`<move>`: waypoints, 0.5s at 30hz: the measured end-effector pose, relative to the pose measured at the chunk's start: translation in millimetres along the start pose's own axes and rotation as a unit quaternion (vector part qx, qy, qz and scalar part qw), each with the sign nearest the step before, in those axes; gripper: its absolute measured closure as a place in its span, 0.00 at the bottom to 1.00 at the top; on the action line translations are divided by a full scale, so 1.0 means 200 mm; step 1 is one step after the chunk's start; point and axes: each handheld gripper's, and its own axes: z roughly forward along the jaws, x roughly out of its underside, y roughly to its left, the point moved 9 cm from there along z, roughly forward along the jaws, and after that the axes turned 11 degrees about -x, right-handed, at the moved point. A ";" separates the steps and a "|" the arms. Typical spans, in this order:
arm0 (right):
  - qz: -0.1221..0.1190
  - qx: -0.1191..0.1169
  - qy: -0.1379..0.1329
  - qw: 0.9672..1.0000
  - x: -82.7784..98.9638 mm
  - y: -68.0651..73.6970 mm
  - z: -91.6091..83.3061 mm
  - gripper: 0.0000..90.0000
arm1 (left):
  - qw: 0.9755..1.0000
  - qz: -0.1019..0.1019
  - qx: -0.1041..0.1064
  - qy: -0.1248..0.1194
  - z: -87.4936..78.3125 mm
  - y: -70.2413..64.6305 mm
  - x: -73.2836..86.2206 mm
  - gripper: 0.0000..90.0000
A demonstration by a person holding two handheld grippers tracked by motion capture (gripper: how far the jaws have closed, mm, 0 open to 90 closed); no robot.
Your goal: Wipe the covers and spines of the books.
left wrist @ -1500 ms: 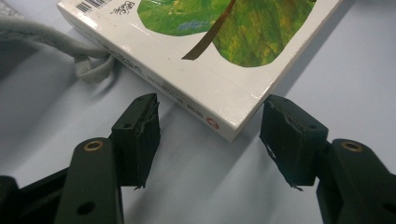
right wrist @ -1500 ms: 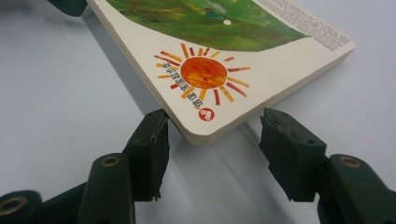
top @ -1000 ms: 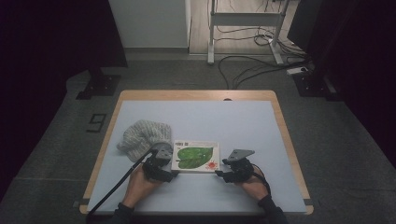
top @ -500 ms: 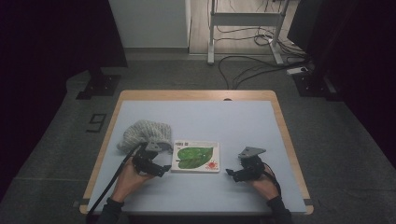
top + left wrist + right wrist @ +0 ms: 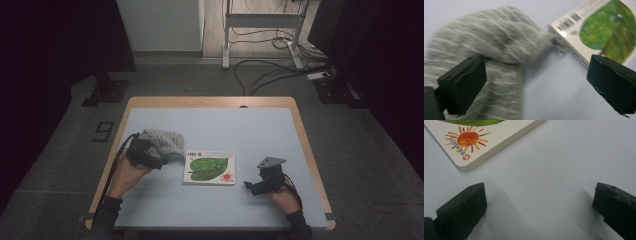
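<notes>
Blue table (image 5: 210, 125): we are leaving the book (image 5: 209, 168).
Both grippers' jaws have just been opening wide, holding nothing; we are going slowly past the grey woolly cloth (image 5: 161, 142).

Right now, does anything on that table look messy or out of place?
Only slightly: the fuzzy grey knitted cloth lies bunched in a heap, one corner touching the white board book with the green leaf cover. The book itself lies flat, a little askew to the table's edge. Nothing spilled or damaged.

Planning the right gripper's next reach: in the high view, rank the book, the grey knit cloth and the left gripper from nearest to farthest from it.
From the right gripper:
1. Book, just left of it.
2. Grey knit cloth, beyond the book's left end.
3. Left gripper, over the cloth's near edge; too close to the cloth to rank firmly.
</notes>
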 end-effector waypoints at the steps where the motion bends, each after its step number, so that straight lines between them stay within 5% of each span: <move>1: 0.001 -0.001 -0.001 1.000 0.00 0.00 0.00 0.00 | 1.000 -0.004 -0.003 0.003 0.00 0.02 -0.01 0.01; 9: 0.000 0.000 -0.001 1.000 0.00 0.00 0.00 0.00 | 0.999 -0.031 -0.006 0.014 0.10 0.15 -0.09 0.00; 15: -0.001 0.000 -0.002 1.000 0.00 0.00 0.00 0.00 | 0.998 -0.046 -0.008 0.041 0.27 0.20 -0.05 0.00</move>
